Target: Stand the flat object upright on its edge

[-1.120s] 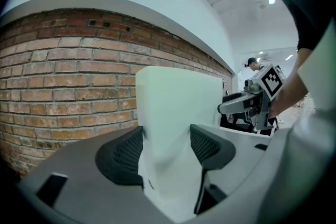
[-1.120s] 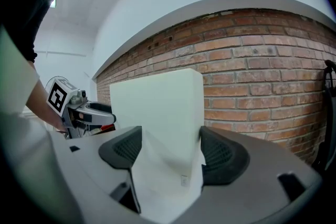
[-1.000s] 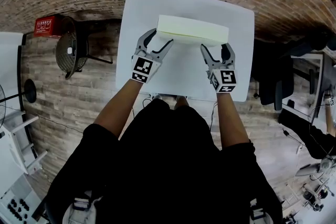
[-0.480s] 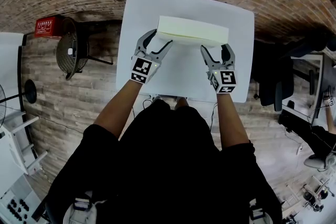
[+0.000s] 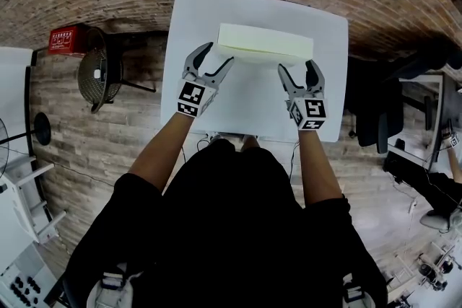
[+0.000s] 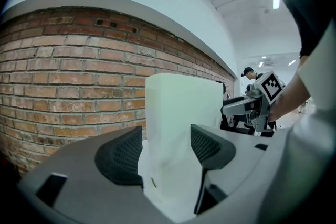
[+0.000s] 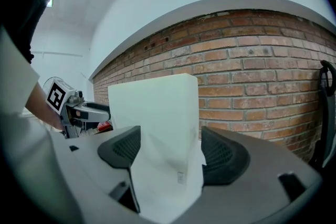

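Block (image 5: pixel 266 45) stands on edge on the desk (image 5: pixel 249 103). Left gripper (image 5: pixel 219 54) and right gripper (image 5: pixel 297 67) sit near its ends, fingers spread and gripping nothing, probably to guard against tipping.

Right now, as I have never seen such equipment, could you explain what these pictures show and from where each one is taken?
There is no robot here. A person wears a camera on the head and holds a hand tool with two jaws in each hand. The wide picture looks down from the head: the left gripper and the right gripper reach over a white table. On it is a pale cream block. The other two pictures come from a camera riding on each gripper, looking along its jaws. In both, the jaws stand apart with one end of the block between them. Neither is closed on it, so nothing is held.
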